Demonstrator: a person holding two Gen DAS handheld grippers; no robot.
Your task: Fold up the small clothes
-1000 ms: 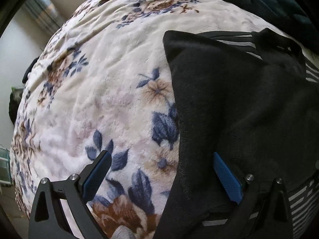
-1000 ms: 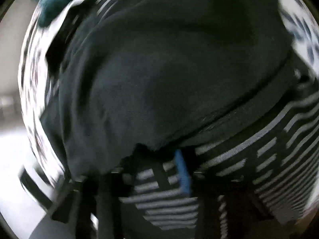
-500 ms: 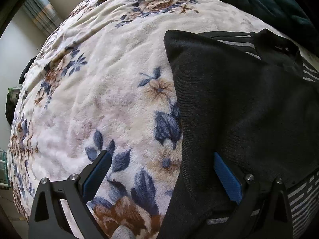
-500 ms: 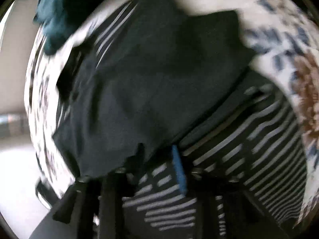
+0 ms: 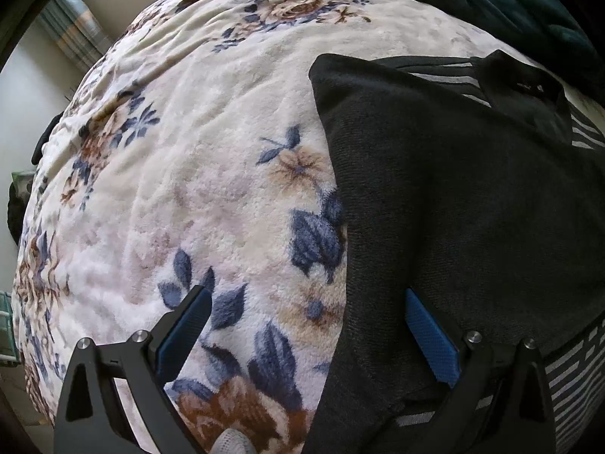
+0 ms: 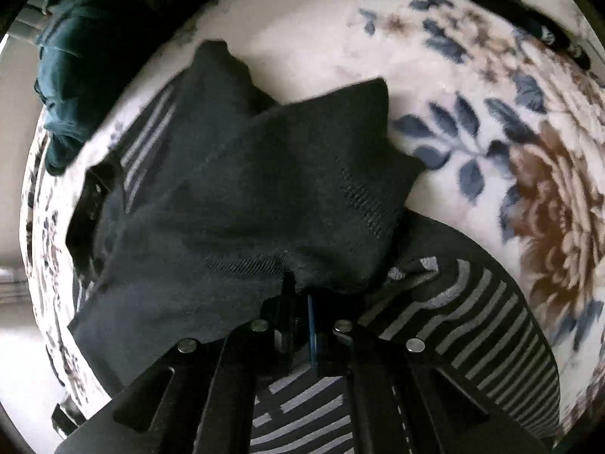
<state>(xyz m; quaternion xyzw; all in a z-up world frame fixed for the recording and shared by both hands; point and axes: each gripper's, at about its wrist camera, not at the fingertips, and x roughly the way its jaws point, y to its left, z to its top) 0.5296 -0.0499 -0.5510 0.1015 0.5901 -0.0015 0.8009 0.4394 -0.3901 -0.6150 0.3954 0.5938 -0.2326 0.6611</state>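
Observation:
A black garment (image 5: 453,208) with grey-striped parts (image 5: 574,370) lies on a floral blanket. My left gripper (image 5: 305,297) is open and straddles the garment's left edge. One blue pad (image 5: 431,340) rests over the black cloth and the other pad (image 5: 185,325) hangs over the blanket. In the right wrist view my right gripper (image 6: 302,291) has its jaws closing together on a bunched edge of the black garment (image 6: 264,196). That edge rises in a peaked fold from the fingertips. Striped fabric (image 6: 472,321) lies underneath.
The cream floral blanket (image 5: 189,189) (image 6: 529,189) covers the bed and falls away at its left edge. A dark teal garment (image 5: 510,0) (image 6: 75,56) is heaped at the far side. A curtain (image 5: 72,38) and a wall stand beyond the bed.
The right gripper has closed on the black cloth and pulled back with it, so a peaked fold and more blanket now show. The left gripper has stayed put and open.

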